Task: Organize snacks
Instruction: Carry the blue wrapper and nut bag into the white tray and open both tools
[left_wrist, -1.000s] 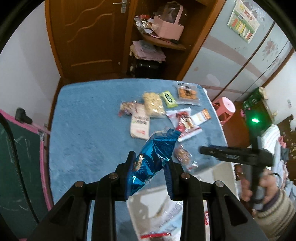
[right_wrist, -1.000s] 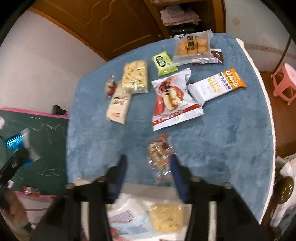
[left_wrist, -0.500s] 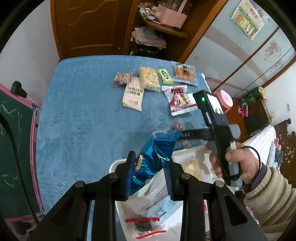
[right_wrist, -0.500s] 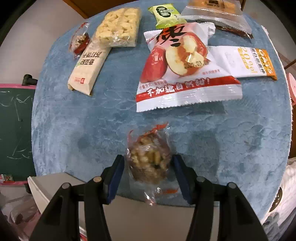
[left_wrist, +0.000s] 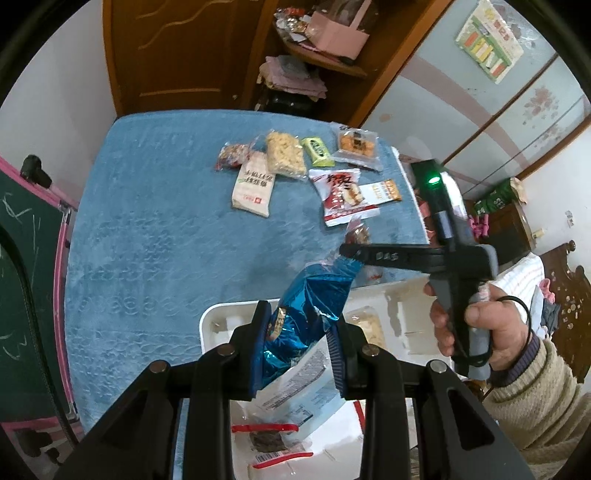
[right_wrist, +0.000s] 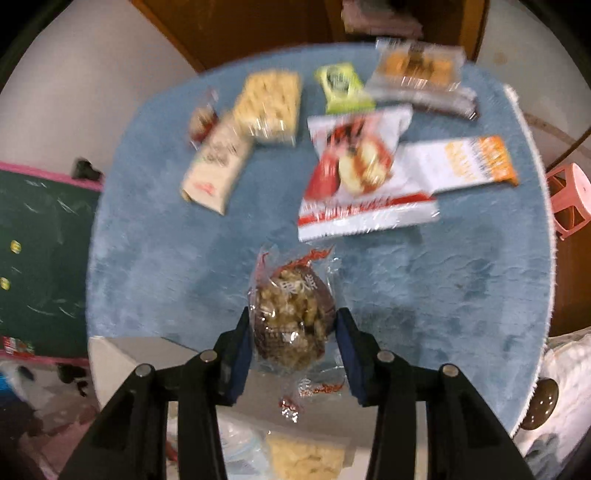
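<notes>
My left gripper (left_wrist: 301, 314) is shut on a crumpled blue foil snack bag (left_wrist: 314, 291), which hangs over the white bin (left_wrist: 221, 310) at the near table edge. My right gripper (right_wrist: 291, 321) has a clear packet of nut clusters (right_wrist: 291, 314) between its blue pads (right_wrist: 242, 343). Its jaws are closing and both pads touch the wrapper. The packet is just above the blue tablecloth (right_wrist: 424, 295). In the left wrist view, a person's hand (left_wrist: 480, 332) holds the right gripper (left_wrist: 351, 253) with the nut packet (left_wrist: 358, 232) at its tip.
Several snacks lie at the far side of the cloth: a red date packet (left_wrist: 343, 195), a white-orange bar (left_wrist: 384, 192), a beige pack (left_wrist: 255, 188), a rice crisp (left_wrist: 284, 158). The bin holds a white-blue packet (left_wrist: 306, 384). A chalkboard (left_wrist: 26, 258) stands left, a pink stool (right_wrist: 569, 199) right.
The left gripper carried the blue bag back over the white bin. The right gripper dropped around the nut packet, closed on it and drew away from the table.
</notes>
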